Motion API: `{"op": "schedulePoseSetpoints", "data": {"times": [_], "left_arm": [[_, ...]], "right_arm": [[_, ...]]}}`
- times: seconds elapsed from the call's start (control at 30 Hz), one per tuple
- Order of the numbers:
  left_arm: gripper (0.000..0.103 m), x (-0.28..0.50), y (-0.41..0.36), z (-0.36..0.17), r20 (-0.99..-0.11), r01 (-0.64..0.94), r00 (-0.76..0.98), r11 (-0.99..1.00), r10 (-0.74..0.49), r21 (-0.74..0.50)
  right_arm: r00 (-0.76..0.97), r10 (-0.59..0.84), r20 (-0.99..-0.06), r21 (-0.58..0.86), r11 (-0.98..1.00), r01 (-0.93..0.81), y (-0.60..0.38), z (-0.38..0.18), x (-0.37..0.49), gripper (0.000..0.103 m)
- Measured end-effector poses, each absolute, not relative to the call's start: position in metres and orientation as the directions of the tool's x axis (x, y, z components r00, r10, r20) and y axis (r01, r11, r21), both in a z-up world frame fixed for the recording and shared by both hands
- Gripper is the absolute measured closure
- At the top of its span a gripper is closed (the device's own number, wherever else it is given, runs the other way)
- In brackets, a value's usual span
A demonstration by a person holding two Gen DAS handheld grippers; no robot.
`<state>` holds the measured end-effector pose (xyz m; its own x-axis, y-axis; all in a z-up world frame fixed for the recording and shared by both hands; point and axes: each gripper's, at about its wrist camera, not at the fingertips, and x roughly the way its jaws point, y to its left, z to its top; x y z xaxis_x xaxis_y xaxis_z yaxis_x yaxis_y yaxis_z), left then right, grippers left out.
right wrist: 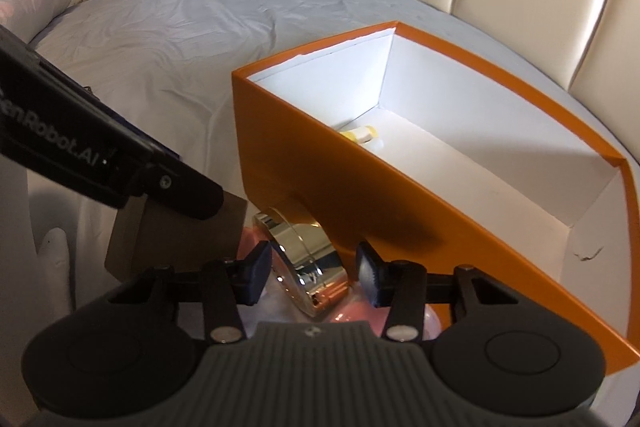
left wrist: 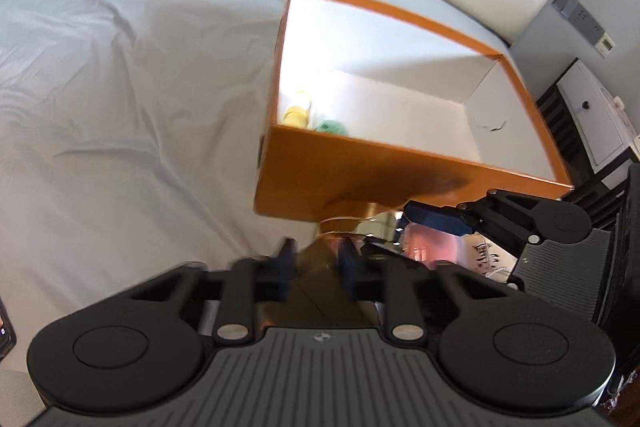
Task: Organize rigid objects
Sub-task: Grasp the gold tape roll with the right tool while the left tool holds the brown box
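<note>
Right gripper straddling the gold-capped bottle beside the orange box

The right gripper (right wrist: 312, 277) is hanging with its jaws standing wide either side of the gold-capped bottle (right wrist: 310, 263), not yet touching it. The bottle is lying tilted just outside the near wall of the orange box (right wrist: 320, 163), cap toward that wall. The left gripper (left wrist: 314, 265) is pinching a brown block (right wrist: 180, 235) just left of the bottle, so the right looks nearer.

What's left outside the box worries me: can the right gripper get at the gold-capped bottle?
Probably yes: the right gripper is open, its fingers either side of the gold-capped bottle with nothing between. The orange box and a brown box crowd it closely.
</note>
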<state>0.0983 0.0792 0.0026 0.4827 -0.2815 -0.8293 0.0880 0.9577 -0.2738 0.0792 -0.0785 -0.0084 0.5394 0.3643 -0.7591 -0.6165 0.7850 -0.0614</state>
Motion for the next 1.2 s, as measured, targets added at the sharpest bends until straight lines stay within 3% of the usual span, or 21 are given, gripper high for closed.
{"op": "schedulePoseSetpoints", "data": {"times": [0.17, 0.43, 0.57, 0.93, 1.2], "left_arm": [[0.079, 0.102, 0.082, -0.008, -0.847, 0.074, 0.44, 0.952, -0.297, -0.296], [0.058, 0.103, 0.086, -0.011, -0.861, 0.103, 0.374, 0.938, -0.344, -0.33], [0.05, 0.095, 0.083, -0.004, -0.876, 0.166, 0.346, 0.941, -0.335, -0.294], [0.032, 0.05, 0.036, 0.008, -0.898, 0.457, 0.215, 0.852, -0.384, -0.255], [0.026, 0.026, -0.007, -0.011, -0.959, 0.595, 0.199, 0.803, -0.204, -0.047]], "right_arm": [[0.519, 0.369, -0.771, -0.07, 0.761, -0.645, -0.065, -0.013, 0.082, 0.06], [0.503, 0.378, -0.777, -0.04, 0.768, -0.639, -0.059, -0.014, 0.082, 0.069], [0.544, 0.37, -0.753, -0.06, 0.784, -0.617, -0.07, -0.008, 0.063, 0.076], [0.583, 0.392, -0.712, 0.08, 0.87, -0.487, -0.125, 0.02, 0.011, 0.076], [0.543, 0.367, -0.755, 0.137, 0.899, -0.417, -0.158, 0.006, -0.026, 0.076]]}}
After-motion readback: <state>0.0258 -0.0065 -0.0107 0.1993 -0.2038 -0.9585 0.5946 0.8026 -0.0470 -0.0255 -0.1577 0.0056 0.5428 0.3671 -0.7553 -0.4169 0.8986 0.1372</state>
